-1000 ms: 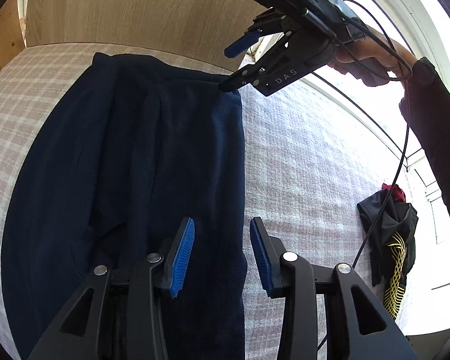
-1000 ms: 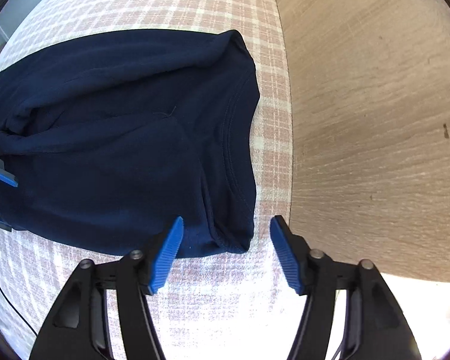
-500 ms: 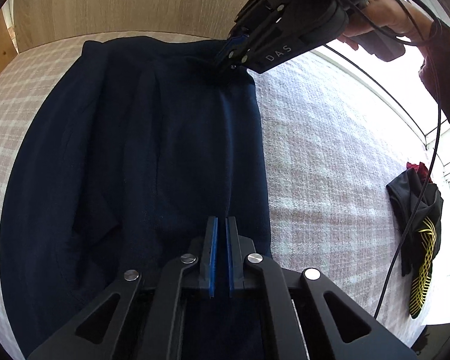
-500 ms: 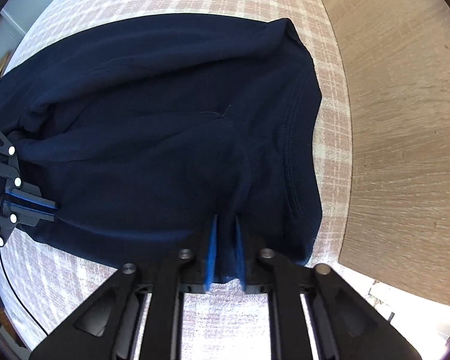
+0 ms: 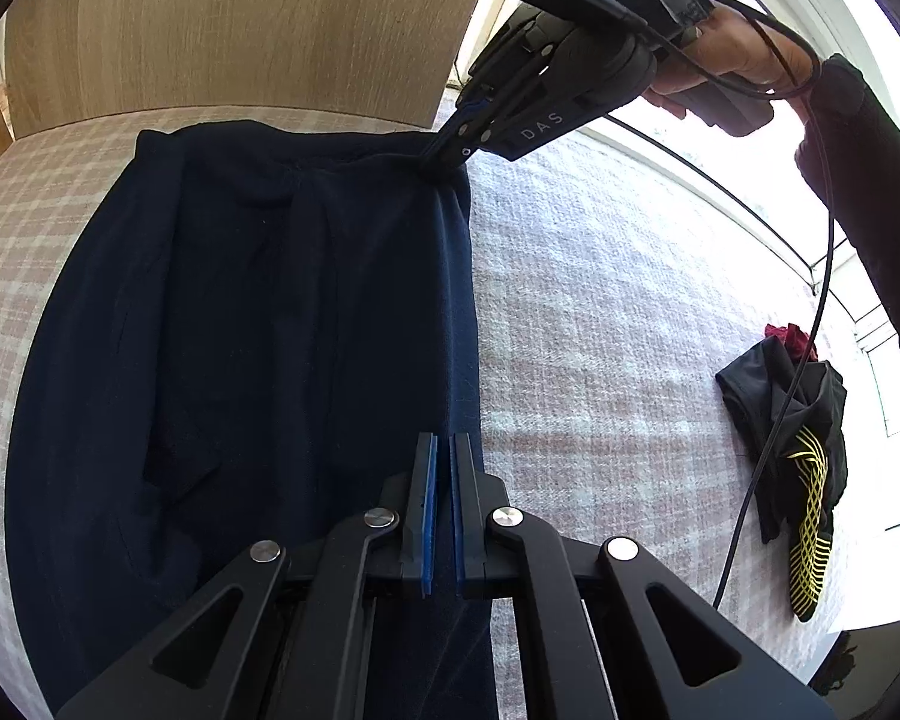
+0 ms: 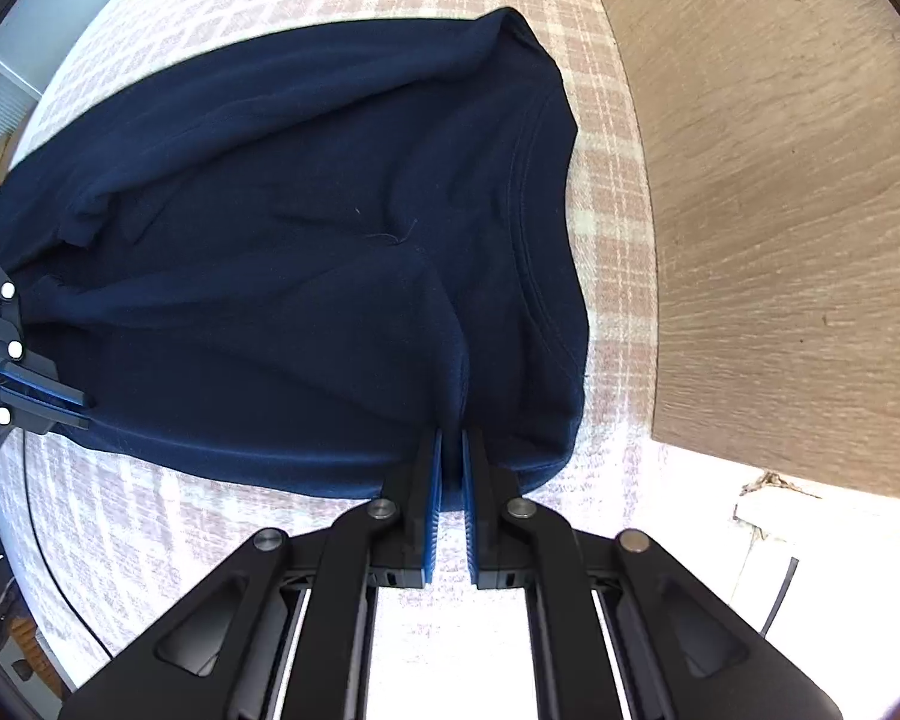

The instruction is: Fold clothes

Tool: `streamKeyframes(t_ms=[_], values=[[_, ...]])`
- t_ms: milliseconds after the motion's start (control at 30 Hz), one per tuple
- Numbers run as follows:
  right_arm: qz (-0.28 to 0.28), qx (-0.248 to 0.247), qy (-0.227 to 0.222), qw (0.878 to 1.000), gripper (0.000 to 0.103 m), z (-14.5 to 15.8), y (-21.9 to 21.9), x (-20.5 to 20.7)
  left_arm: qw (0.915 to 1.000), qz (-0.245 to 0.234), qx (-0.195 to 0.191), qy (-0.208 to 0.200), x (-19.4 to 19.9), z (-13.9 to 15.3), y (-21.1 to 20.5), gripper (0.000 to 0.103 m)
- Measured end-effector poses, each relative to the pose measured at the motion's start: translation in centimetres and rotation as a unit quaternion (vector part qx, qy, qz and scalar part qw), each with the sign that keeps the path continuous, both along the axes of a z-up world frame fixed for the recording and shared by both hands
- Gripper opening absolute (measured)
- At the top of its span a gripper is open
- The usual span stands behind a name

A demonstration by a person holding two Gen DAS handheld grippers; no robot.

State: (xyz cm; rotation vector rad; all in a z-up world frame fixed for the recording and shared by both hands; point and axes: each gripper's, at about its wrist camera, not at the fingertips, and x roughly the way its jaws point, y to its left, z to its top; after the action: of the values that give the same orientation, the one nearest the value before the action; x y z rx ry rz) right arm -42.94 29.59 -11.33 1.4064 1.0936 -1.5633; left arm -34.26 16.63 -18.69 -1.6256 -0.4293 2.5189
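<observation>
A navy blue T-shirt (image 5: 258, 324) lies lengthwise on the plaid bed cover (image 5: 600, 312). My left gripper (image 5: 441, 450) is shut on the shirt's right edge near the hem. In the same view my right gripper (image 5: 450, 150), held by a hand, pinches the far right corner by the collar end. From the right wrist, the right gripper (image 6: 450, 450) is shut on the near edge of the T-shirt (image 6: 282, 240), beside the ribbed neckline. The left gripper (image 6: 66, 405) shows at the left edge, clamped on the cloth, which hangs taut between the two grips.
A black garment with yellow lines (image 5: 798, 462) and a red piece lie at the bed's right side. A wooden headboard (image 5: 240, 30) stands behind the shirt. A black cable (image 5: 768, 450) hangs from the right gripper. Bright windows are at the right.
Both grippers went from open to shut on the shirt's edge. The right gripper has since lifted its corner a little, drawing the edge taut.
</observation>
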Motion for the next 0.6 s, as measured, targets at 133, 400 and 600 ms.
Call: streamKeyframes(t_ms=[133, 400, 600], values=[[-0.019, 0.004, 0.014, 1.000, 0.022, 0.9, 0.2, -0.4, 0.9988, 0.011, 0.047, -0.013, 0.8, -0.4, -1.3, 0.011], [-0.022, -0.099, 0.009, 0.995, 0.035, 5.6, 0.4, 4.0, 0.9969, 0.075, 0.010, 0.023, 6.7, 4.5, -8.2, 0.035], [0.037, -0.059, -0.018, 0.997, 0.038, 0.9, -6.3, 6.7, 0.9974, 0.060, 0.038, 0.006, 10.2, 2.2, -10.0, 0.035]])
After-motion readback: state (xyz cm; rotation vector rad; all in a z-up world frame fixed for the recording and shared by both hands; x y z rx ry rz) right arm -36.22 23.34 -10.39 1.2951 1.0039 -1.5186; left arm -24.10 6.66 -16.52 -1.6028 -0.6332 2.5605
